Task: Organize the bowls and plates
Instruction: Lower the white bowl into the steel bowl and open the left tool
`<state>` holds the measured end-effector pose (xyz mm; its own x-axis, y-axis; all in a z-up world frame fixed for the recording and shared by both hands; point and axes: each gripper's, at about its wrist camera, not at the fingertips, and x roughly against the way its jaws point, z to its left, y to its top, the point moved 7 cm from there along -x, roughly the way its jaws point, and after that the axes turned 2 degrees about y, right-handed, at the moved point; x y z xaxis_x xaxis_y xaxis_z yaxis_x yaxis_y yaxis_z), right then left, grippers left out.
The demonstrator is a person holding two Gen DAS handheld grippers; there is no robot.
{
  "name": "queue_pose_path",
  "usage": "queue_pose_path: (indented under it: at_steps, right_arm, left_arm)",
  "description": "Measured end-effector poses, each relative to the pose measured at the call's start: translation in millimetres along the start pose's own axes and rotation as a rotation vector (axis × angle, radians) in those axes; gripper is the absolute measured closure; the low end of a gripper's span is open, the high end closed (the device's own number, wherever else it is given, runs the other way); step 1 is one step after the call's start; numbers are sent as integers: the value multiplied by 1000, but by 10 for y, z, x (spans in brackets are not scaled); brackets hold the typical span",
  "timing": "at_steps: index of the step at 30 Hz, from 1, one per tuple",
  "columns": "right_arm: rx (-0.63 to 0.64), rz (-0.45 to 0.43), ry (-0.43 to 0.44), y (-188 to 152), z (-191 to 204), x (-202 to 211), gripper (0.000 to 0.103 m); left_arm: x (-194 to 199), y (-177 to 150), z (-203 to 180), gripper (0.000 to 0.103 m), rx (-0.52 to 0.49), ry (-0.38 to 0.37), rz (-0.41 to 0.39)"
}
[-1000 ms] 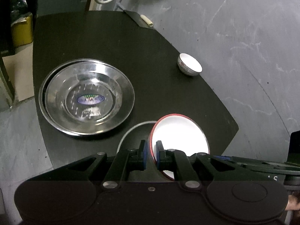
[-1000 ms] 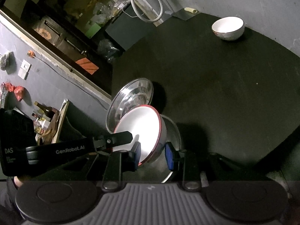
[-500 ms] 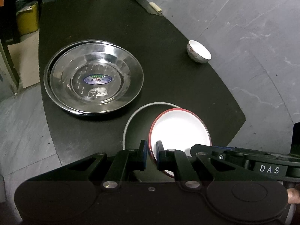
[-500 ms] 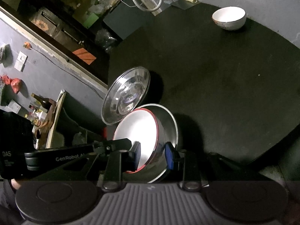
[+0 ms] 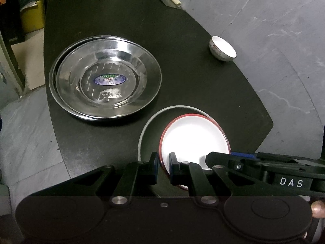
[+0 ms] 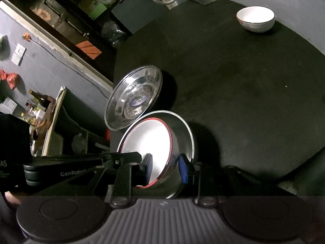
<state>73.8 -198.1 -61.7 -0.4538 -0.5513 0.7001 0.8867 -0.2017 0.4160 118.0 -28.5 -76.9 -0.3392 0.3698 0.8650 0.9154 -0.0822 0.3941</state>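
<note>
- A black table with a curved edge stands on a grey stone floor; the right wrist view shows cluttered shelves beyond its far edge.
- A white bowl with a red rim sits inside a larger steel bowl, directly ahead of both grippers.
- The left gripper is clamped on the near rim of the red-rimmed bowl, one finger inside and one outside.
- The right gripper straddles both nested bowls' walls: its left pad is inside the white bowl, its right pad against the steel bowl's outer wall, gripping them together.
- Stacked steel plates lie beyond the left gripper, to its left, apart from the bowls.
- A small white bowl stands alone far ahead, near the table's edge.
</note>
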Motion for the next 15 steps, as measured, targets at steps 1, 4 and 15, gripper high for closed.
queue_pose_path:
  at_steps: [1,4,15]
  right_arm:
    - [9,8,-10,5,7,-15,70]
    - [39,30,-34,24,36,-47,70]
    - [73,62,-54,54,61,-57,69]
  left_arm:
    - [-8,1,2,93,2,1,3]
    - [-17,12,0,91,4,2,4]
    - [-13,29,9,87,18,8,11]
